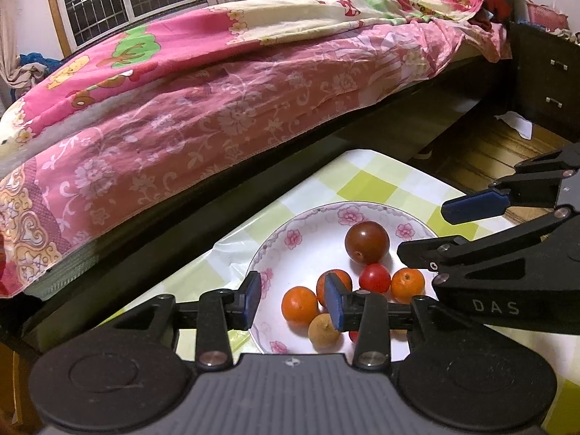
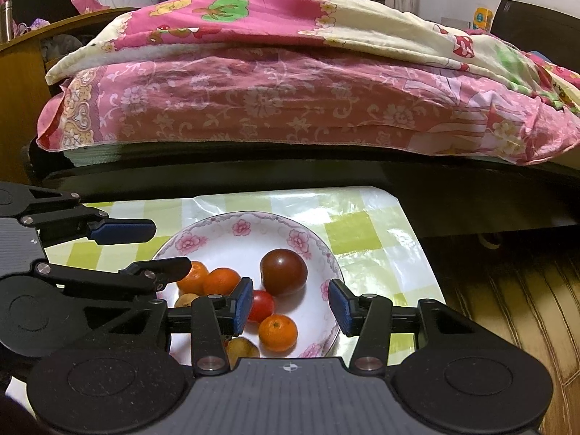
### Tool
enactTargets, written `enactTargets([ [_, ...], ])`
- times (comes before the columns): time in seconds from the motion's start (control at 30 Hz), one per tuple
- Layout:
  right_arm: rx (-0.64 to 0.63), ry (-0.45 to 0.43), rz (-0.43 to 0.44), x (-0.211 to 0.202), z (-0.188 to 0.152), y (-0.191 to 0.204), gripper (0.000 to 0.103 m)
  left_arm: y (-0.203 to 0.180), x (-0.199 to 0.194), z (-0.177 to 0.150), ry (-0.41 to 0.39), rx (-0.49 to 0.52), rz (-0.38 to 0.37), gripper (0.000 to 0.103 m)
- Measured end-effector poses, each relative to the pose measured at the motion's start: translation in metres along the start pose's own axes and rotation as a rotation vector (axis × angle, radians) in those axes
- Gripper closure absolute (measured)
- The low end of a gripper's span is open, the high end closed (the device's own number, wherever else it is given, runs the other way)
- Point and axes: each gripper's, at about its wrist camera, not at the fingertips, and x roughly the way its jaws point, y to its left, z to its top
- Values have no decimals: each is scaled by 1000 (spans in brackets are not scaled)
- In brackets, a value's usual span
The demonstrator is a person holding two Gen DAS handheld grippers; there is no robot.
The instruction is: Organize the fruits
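A white plate with a pink flower rim (image 1: 293, 239) (image 2: 239, 226) sits on the green-checked tablecloth (image 1: 366, 188). It holds a large dark red fruit (image 1: 367, 242) (image 2: 284, 272), a red cherry tomato (image 1: 375, 278) (image 2: 261, 305), three small oranges (image 1: 299, 304) (image 2: 277, 331) and small tan fruits (image 1: 322, 330) (image 2: 241, 348). My left gripper (image 1: 293, 299) (image 2: 152, 250) hovers open over the plate's left part, its pads clear of the orange below. Over the right part my right gripper (image 2: 290, 304) (image 1: 435, 230) is open, holding nothing.
A bed with a pink quilt (image 1: 217, 108) (image 2: 290, 101) and a dark frame runs along the table's far edge. A dark nightstand with drawers (image 1: 543, 83) stands at the right. Wooden floor (image 2: 507, 308) lies past the table's right edge.
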Motion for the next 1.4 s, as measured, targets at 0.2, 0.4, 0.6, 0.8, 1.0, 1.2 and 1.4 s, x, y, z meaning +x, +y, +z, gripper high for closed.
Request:
enactTargets([
  [0.2,7,-8,6,-12,-5,3,58,1,-12,-4,-6,-12,7,52],
  [0.4,10,-14,8,-19,-9,8,58,1,-20,-10,-3,-34,10,51],
  [0.6,17,-9,8,-26,-14,12,58,0,-26,-17,2,-51,12,50],
  [0.8,25,-2,11,-30,-19,15,58,-1,-29,-22,12,-62,13,50],
  [1.0,31,11,13,-31,-24,17,58,-3,-31,-25,19,-61,18,50],
  [1.2,34,15,13,-32,-27,17,58,-2,-33,-28,30,-88,9,49],
  [1.4,49,21,15,-37,-32,20,58,-4,-40,-35,34,-101,38,41],
])
